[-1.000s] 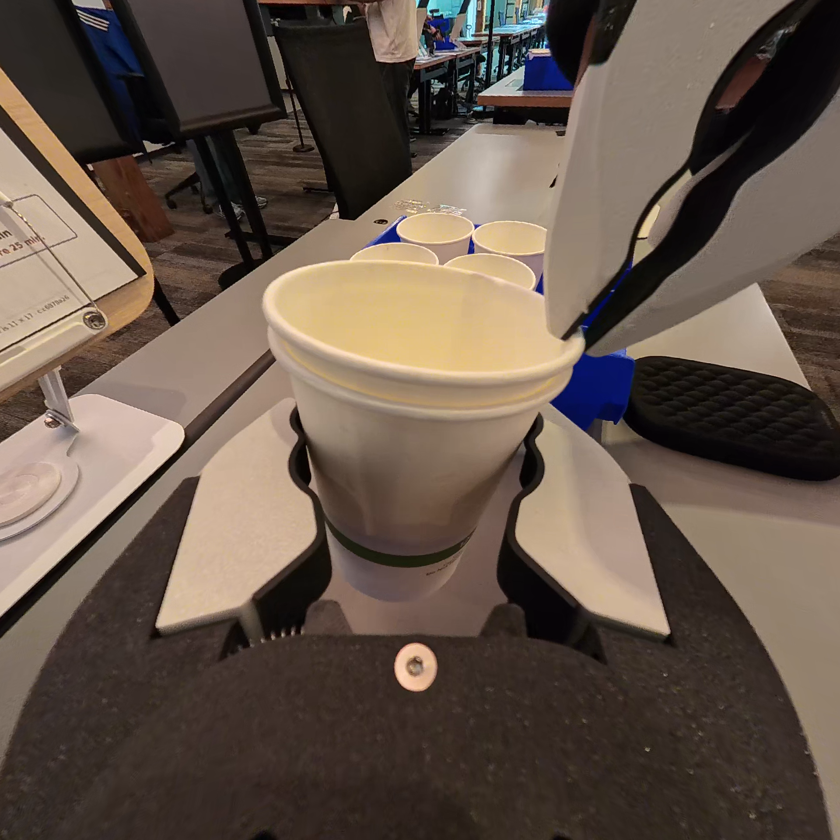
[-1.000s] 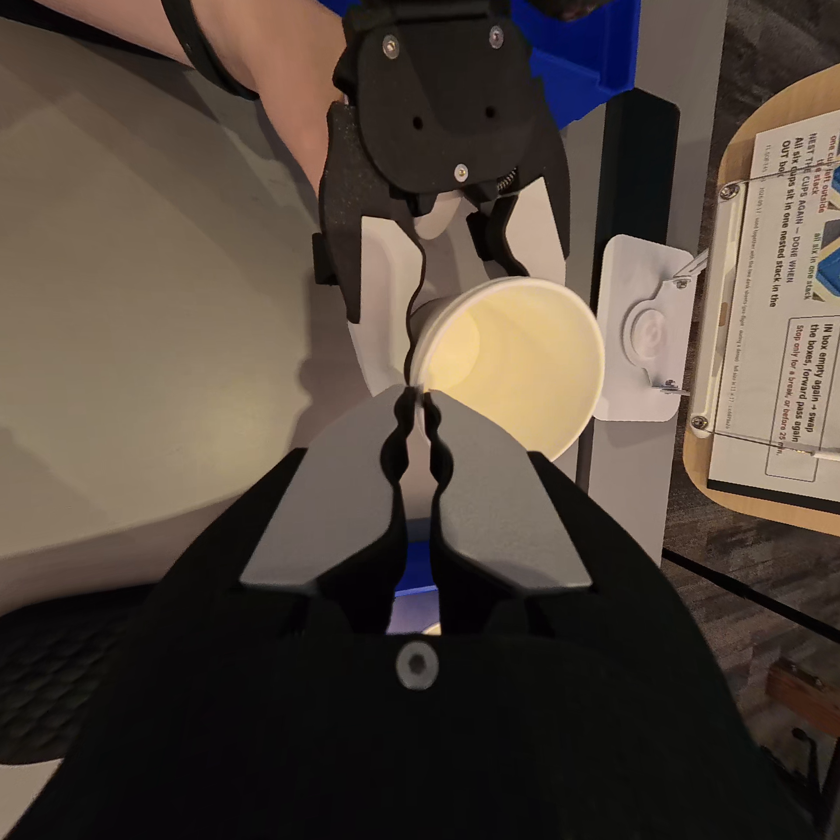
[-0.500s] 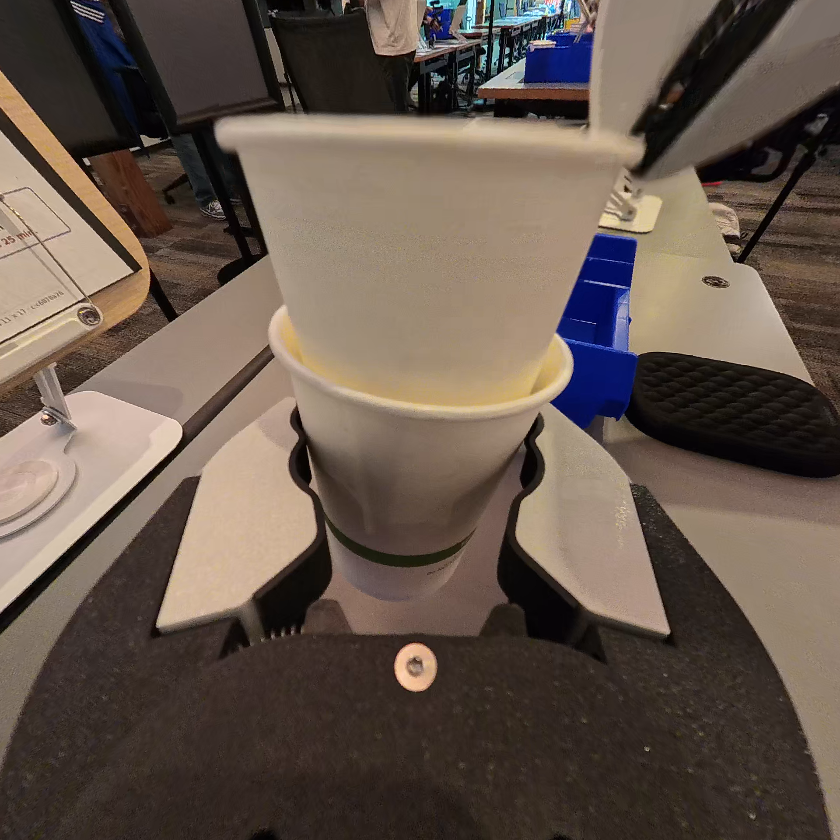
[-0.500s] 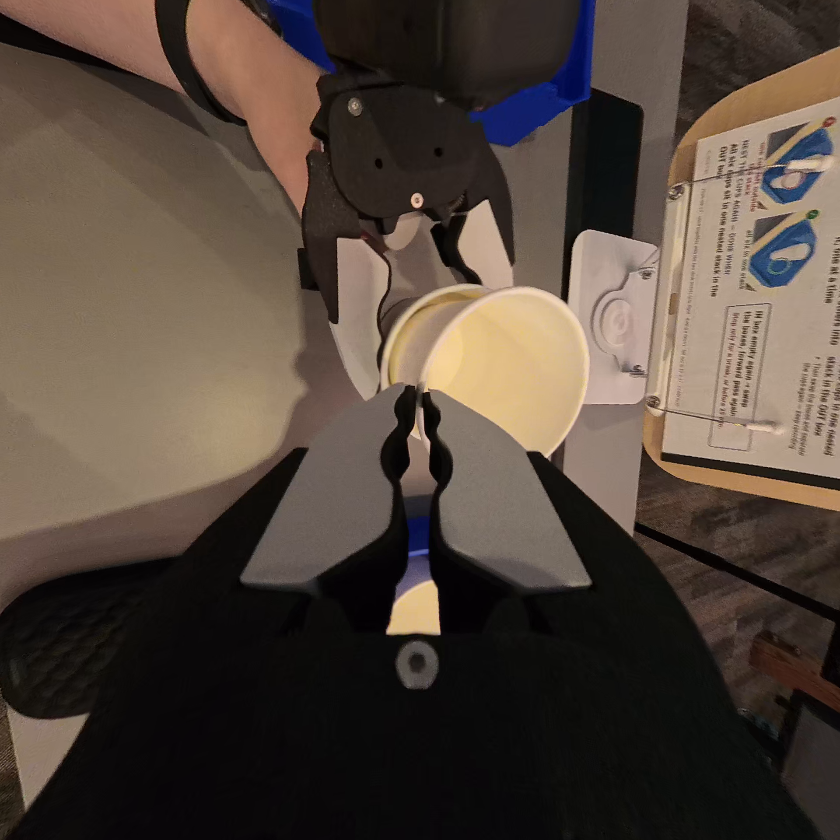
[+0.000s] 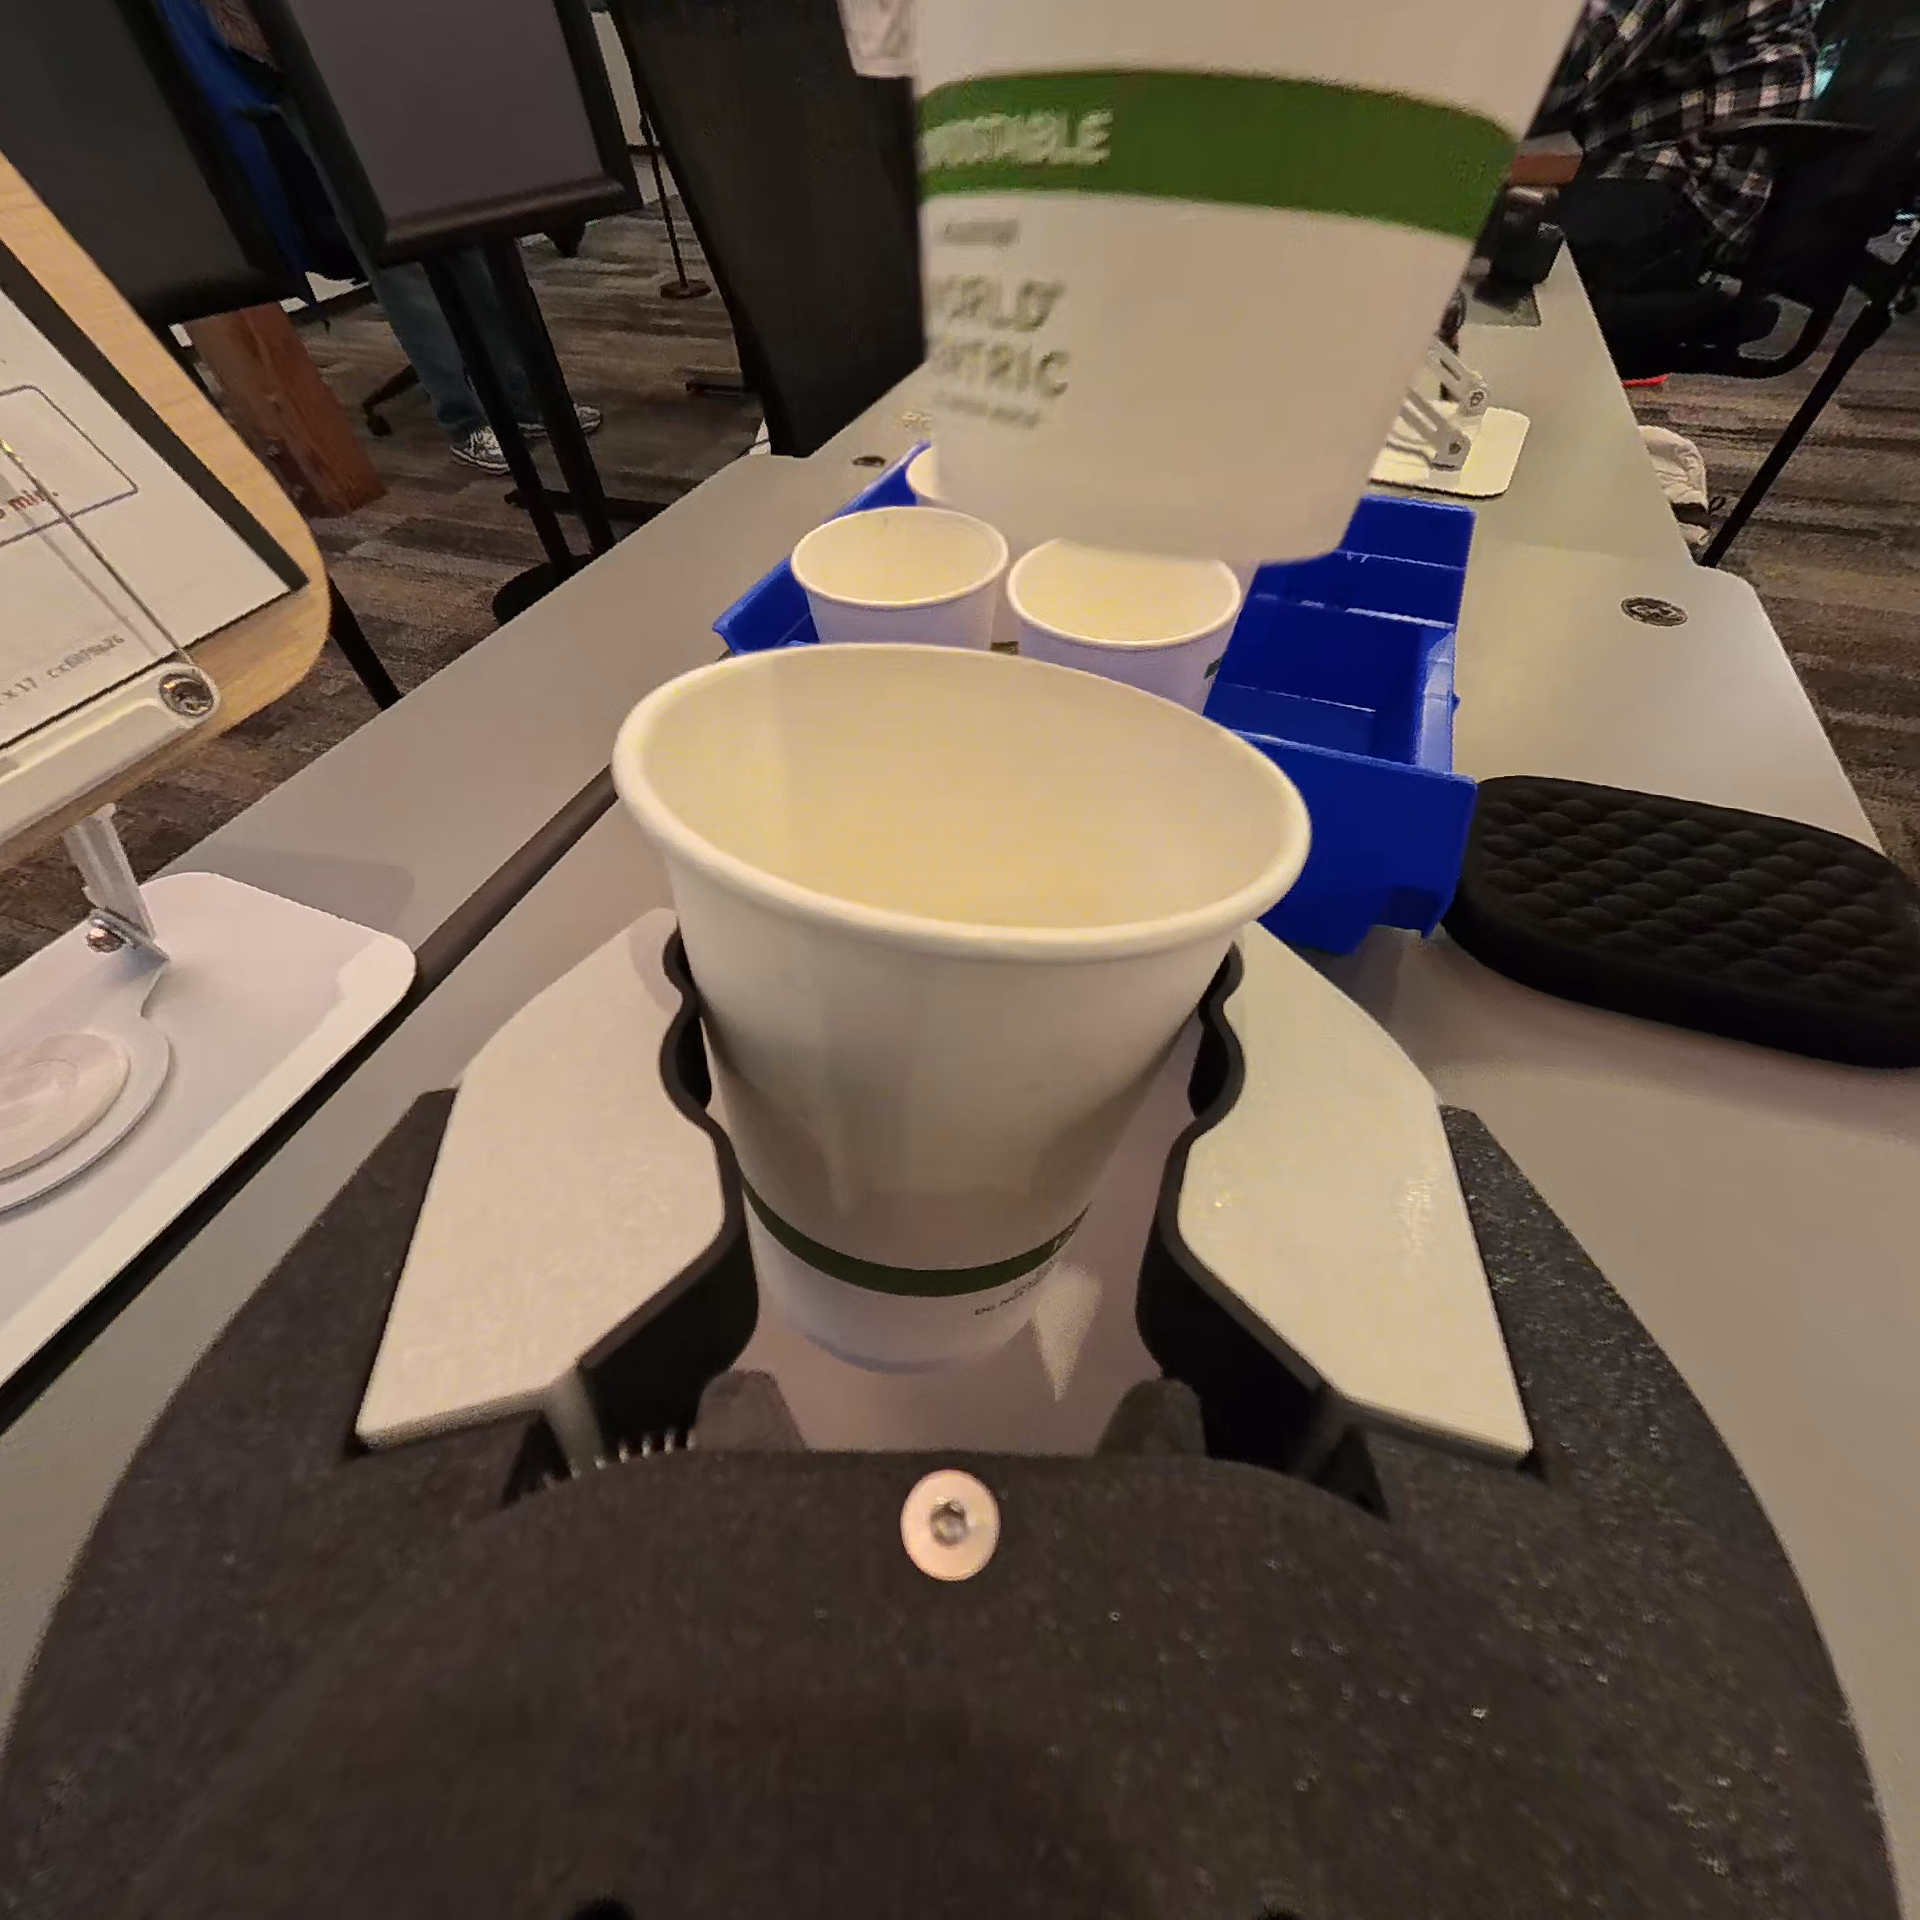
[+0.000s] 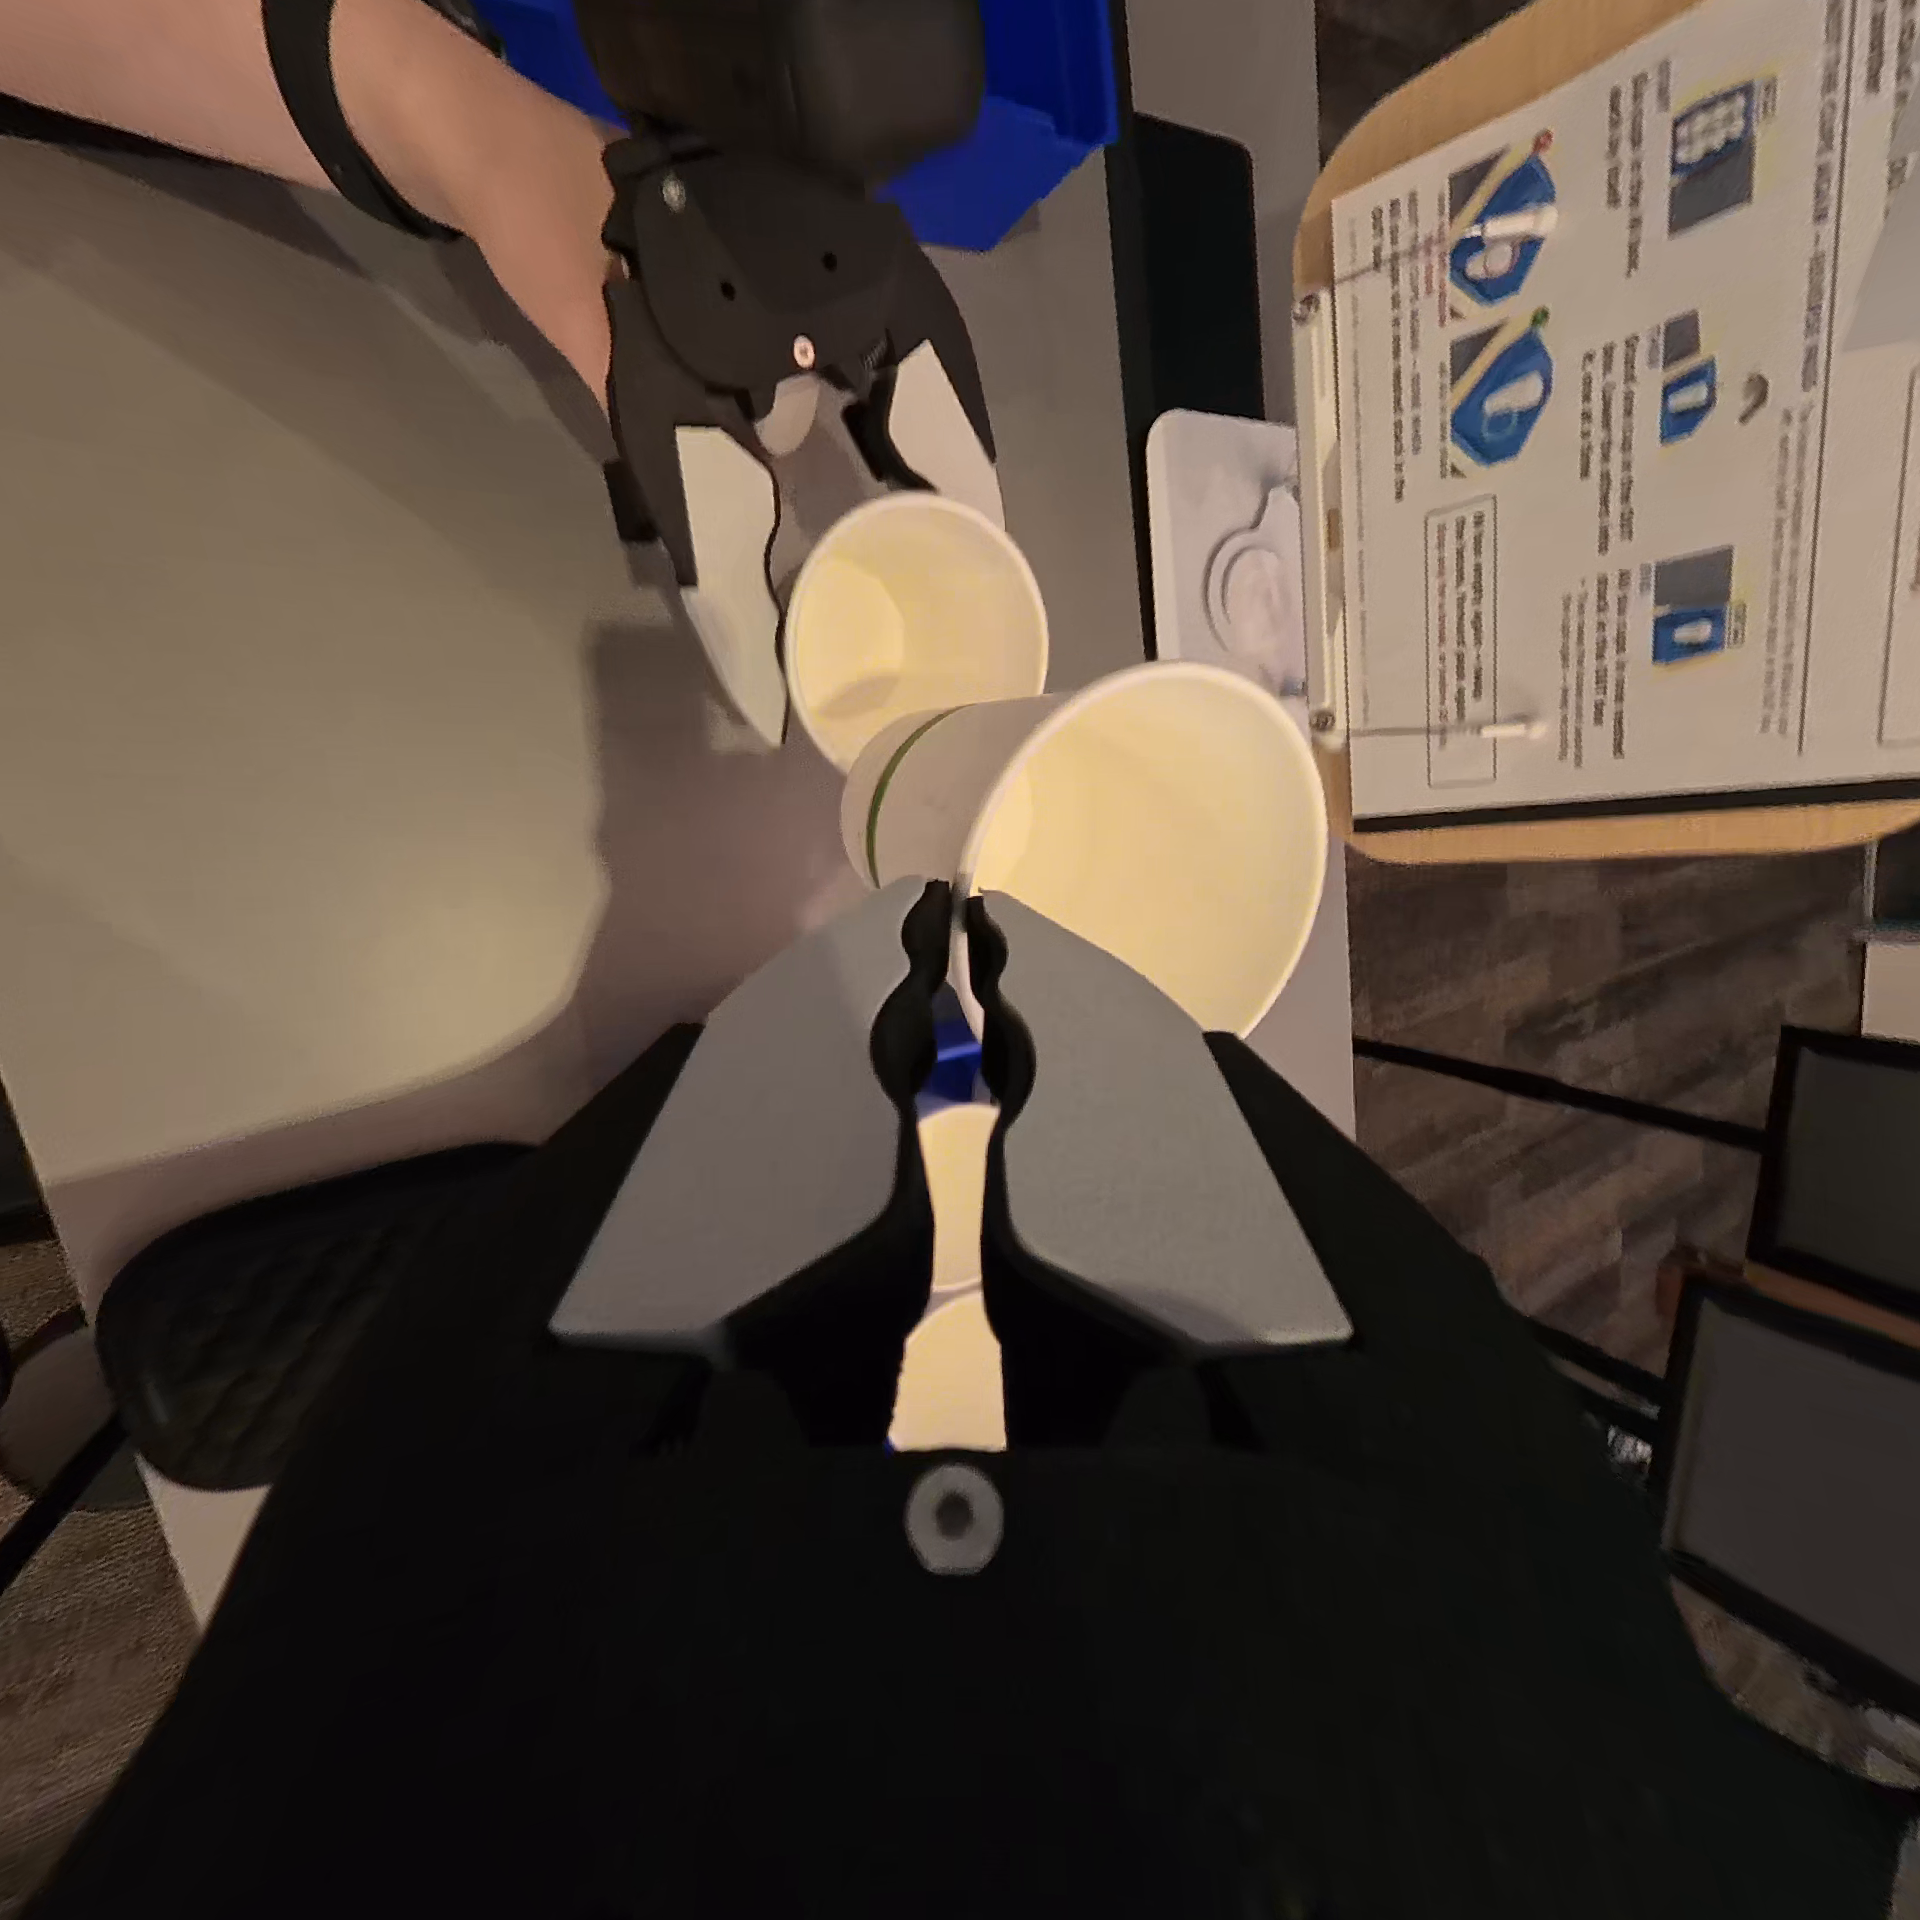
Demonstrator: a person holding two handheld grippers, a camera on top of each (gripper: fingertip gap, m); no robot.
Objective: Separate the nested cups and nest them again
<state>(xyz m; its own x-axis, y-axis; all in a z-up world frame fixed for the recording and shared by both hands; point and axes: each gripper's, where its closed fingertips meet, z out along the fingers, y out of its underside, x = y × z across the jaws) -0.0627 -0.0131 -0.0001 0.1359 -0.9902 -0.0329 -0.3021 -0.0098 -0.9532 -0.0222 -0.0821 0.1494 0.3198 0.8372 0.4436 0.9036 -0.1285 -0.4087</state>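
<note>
Signboard on a pale wooden panel with a clear holder [image 5: 94,582] stands at the far left, its white base plate [image 5: 197,1039] resting on the grey tabletop [image 5: 1662,1247]. Next, in the left wrist view, the left tongs [image 5: 951,1049] are closed partway around a white paper cup with a green band [image 5: 935,987], gripping its lower wall from both sides, upright. Beyond it, a blue plastic bin [image 5: 1351,769] holds more white paper cups [image 5: 899,582]. Above the bin hangs a second white paper cup with a green band [image 6: 1091,821], apart from the first; the right tongs [image 6: 951,899] are pinched nearly closed on its rim. Farthest right, a black quilted pad [image 5: 1683,914] lies on the tabletop just beside the bin.
</note>
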